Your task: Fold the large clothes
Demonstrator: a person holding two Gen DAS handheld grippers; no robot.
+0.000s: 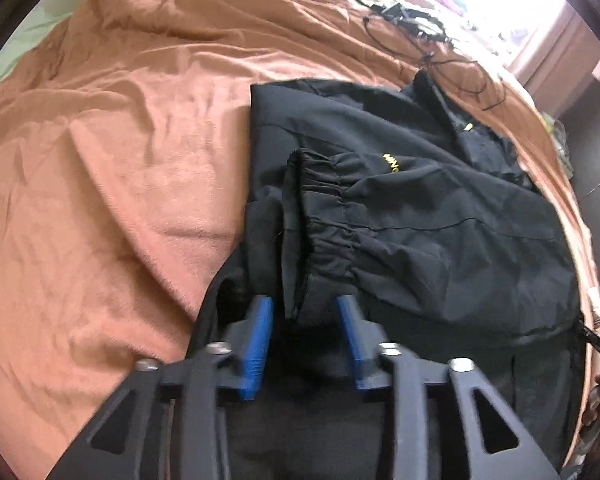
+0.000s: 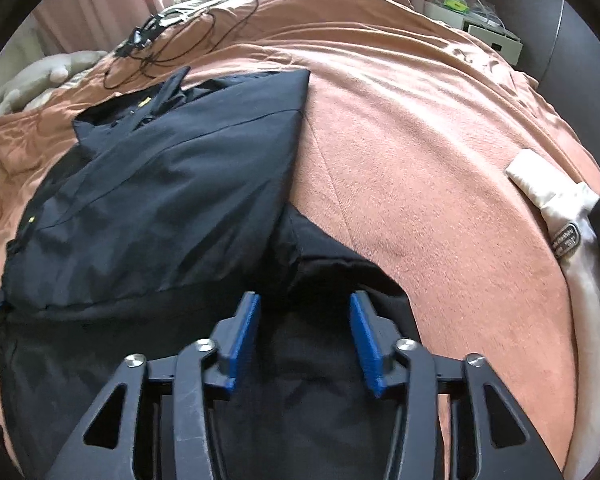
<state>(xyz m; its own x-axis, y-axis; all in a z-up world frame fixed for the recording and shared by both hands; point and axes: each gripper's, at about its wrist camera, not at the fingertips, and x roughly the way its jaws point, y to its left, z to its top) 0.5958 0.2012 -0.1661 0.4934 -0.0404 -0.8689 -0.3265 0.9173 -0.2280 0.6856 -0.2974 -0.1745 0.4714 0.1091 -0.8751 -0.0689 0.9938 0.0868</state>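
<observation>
A black jacket (image 1: 440,232) with a small yellow logo (image 1: 392,164) lies partly folded on an orange-brown blanket (image 1: 120,160). One sleeve is folded across the body, and its gathered elastic cuff (image 1: 320,200) points toward me. My left gripper (image 1: 305,312) is open just over the cuff's near end; the fabric sits between the blue pads (image 1: 260,328) without being pinched. In the right wrist view the jacket (image 2: 160,184) spreads to the left on the blanket (image 2: 420,140). My right gripper (image 2: 304,312) is open above the jacket's dark near edge, its pads (image 2: 244,328) clear of the cloth.
Tangled black cables (image 2: 172,40) lie on the bed beyond the jacket, and the same cables (image 1: 420,24) show in the left wrist view. A white cushion with a label (image 2: 548,188) sits at the bed's right edge. A white bedside unit (image 2: 480,28) stands at the back right.
</observation>
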